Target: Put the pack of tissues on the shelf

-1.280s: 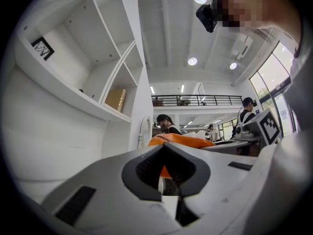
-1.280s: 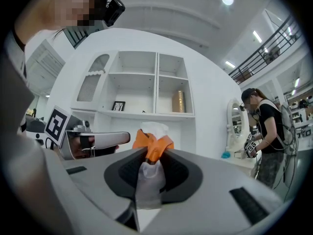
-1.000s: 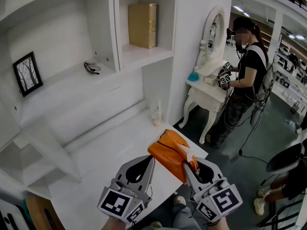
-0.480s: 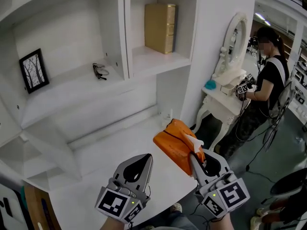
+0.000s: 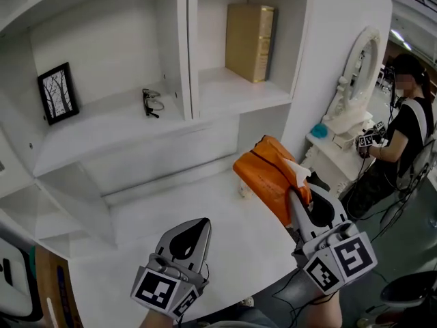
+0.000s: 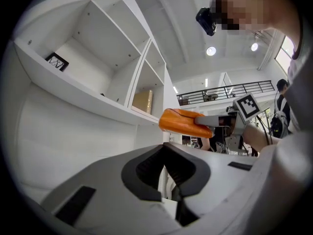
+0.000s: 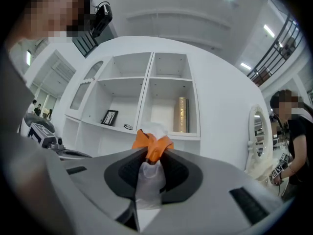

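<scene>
**Tissue pack aloft, shelf dead ahead**

The right hand-held gripper is clenched on the orange pack of tissues, which hangs above the counter (left hand-held gripper closed, empty). Best play: carry it level onto the shelf, beside the gold box, then release.

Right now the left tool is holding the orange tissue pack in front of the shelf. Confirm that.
Wrong: the right tool holds the orange tissue pack in front of the shelf; the right gripper view shows it clamped.
</scene>
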A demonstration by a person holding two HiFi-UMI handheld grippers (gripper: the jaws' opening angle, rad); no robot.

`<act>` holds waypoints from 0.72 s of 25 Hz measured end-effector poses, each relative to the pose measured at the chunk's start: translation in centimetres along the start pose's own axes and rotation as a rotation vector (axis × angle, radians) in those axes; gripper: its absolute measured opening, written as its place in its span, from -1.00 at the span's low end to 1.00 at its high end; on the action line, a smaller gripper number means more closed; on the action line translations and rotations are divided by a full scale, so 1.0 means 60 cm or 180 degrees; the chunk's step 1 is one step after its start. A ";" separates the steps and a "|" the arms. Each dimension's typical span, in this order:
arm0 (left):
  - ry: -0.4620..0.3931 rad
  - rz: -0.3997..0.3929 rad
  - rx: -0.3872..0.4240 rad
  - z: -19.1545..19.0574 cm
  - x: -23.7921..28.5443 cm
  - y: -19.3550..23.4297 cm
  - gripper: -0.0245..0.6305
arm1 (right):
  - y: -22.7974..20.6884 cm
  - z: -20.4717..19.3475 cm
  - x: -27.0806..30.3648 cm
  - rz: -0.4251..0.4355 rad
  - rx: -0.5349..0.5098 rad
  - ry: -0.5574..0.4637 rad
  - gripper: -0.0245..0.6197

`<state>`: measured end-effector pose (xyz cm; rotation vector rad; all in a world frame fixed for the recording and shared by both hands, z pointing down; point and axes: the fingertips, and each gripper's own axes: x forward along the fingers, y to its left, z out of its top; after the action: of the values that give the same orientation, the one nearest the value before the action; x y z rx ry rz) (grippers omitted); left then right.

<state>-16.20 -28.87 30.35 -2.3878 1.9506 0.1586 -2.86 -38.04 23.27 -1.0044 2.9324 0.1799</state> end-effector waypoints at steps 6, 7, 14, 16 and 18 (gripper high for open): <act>0.0022 0.0163 0.0030 0.000 0.024 0.008 -0.85 | -0.033 0.033 0.043 0.0122 -0.0110 -0.0077 -0.68; 0.0027 0.0186 0.0037 -0.001 0.028 0.009 -0.85 | -0.037 0.037 0.050 0.0138 -0.0122 -0.0087 -0.68; 0.0005 0.0378 0.0054 0.006 0.043 0.023 -0.85 | -0.067 0.083 0.094 0.0243 -0.0219 -0.0233 -0.68; -0.0004 0.0442 0.0058 0.008 0.044 0.029 -0.85 | -0.074 0.096 0.108 0.0263 -0.0251 -0.0279 -0.68; -0.0005 0.0505 0.0061 0.009 0.045 0.034 -0.85 | -0.079 0.108 0.124 0.0287 -0.0281 -0.0310 -0.68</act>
<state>-17.69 -31.83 29.56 -2.2194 2.1301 0.1475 -5.83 -45.50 15.85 -0.8476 2.9052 0.3538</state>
